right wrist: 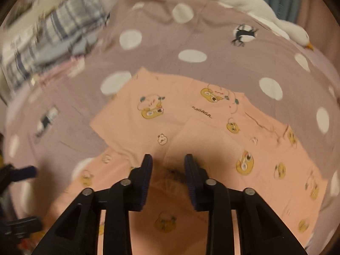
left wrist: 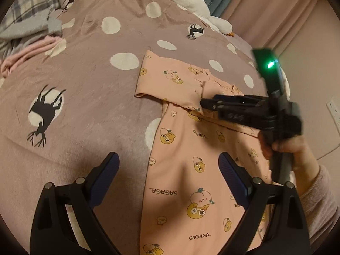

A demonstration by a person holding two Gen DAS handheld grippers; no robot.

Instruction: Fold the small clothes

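Observation:
A small pink garment point(left wrist: 187, 170) printed with cartoon figures and "GAGAGA" lies flat on the mauve polka-dot bedspread point(left wrist: 85, 97). One part is folded across its far end point(left wrist: 170, 80). My left gripper point(left wrist: 169, 165) is open above the garment's left edge and holds nothing. My right gripper point(left wrist: 203, 103) shows in the left wrist view over the folded part, its jaws close together. In the right wrist view my right gripper point(right wrist: 167, 159) is a little open just above the garment point(right wrist: 191, 127), with cloth bunched between the fingers; the view is blurred.
A white plush goose point(left wrist: 191, 2) lies along the far side of the bed. Plaid and pink cloths point(left wrist: 27, 21) are heaped at the far left. Pink and teal curtains point(left wrist: 265, 6) hang at the right. A wall socket point(left wrist: 334, 108) is at the far right.

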